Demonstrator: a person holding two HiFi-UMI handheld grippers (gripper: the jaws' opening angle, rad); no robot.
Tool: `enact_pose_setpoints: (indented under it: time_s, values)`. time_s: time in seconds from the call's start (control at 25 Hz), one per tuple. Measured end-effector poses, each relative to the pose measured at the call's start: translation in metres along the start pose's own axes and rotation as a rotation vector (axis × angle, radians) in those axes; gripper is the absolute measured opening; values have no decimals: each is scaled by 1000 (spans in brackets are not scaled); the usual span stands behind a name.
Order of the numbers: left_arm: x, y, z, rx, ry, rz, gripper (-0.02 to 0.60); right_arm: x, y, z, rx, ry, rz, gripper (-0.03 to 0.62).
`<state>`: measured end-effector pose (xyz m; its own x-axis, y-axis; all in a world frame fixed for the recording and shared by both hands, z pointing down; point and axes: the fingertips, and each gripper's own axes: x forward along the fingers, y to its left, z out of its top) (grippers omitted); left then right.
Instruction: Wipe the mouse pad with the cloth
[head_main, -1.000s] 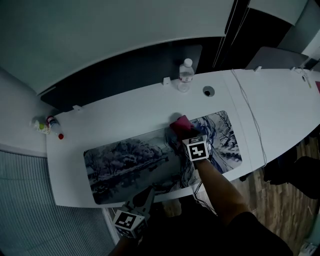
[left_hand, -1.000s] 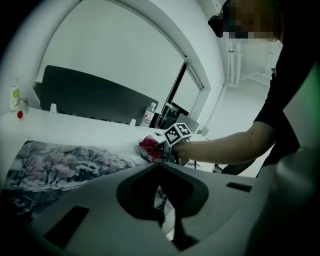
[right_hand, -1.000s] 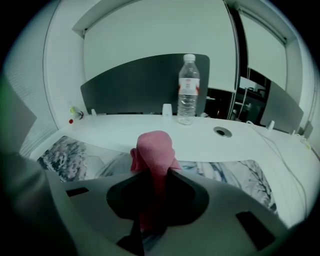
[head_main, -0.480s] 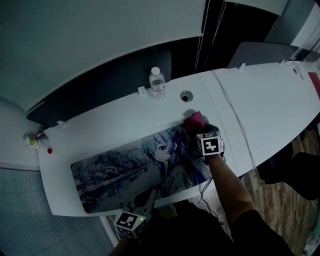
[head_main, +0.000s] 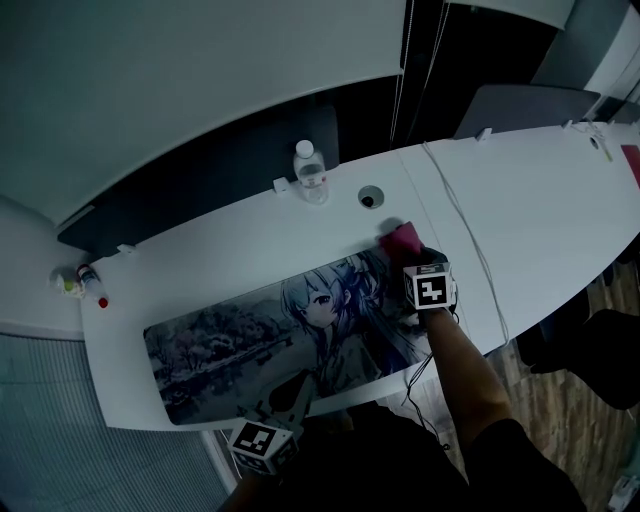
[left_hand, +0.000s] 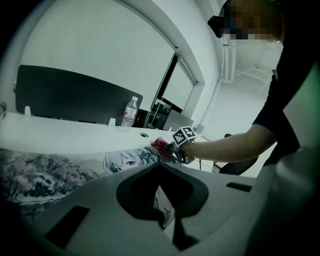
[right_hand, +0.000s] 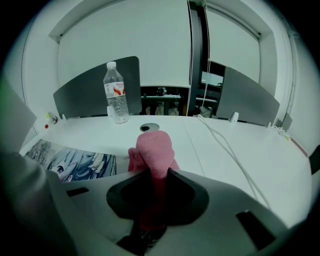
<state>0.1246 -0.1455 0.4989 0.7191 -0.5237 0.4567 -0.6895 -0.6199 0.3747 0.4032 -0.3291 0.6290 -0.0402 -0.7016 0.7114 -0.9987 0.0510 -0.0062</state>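
Observation:
A long mouse pad (head_main: 250, 335) printed with an anime figure and wintry trees lies along the white desk's near side. My right gripper (head_main: 410, 254) is shut on a bunched pink cloth (head_main: 403, 238), pressed down at the pad's far right corner. In the right gripper view the cloth (right_hand: 151, 149) bulges up between the jaws, with the pad (right_hand: 75, 162) to the left. My left gripper (head_main: 300, 392) hovers at the desk's near edge, off the pad's front edge, jaws together on nothing. From the left gripper (left_hand: 159, 167) I see the cloth (left_hand: 160, 146) far ahead.
A water bottle (head_main: 310, 170) stands at the desk's back edge beside a round cable hole (head_main: 369, 197). A thin white cable (head_main: 465, 240) runs across the desk right of the cloth. Small bottles (head_main: 80, 283) sit at the far left corner. Dark partitions (right_hand: 95, 82) rise behind.
My right gripper has dragged the pink cloth rightward along the pad, from its middle to its far right corner, uncovering the anime figure. The left gripper has stayed put.

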Motion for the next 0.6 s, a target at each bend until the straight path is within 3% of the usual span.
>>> enact_pose_setpoints:
  time_s: [0.4,0.6]
  values:
    - [-47,10,-7,1,-13,105,6,-12,-2,2,51,-33,14,82]
    - [-79,24,-12,-27,-43,154,6,-43,18,13,108,-146,62,83]
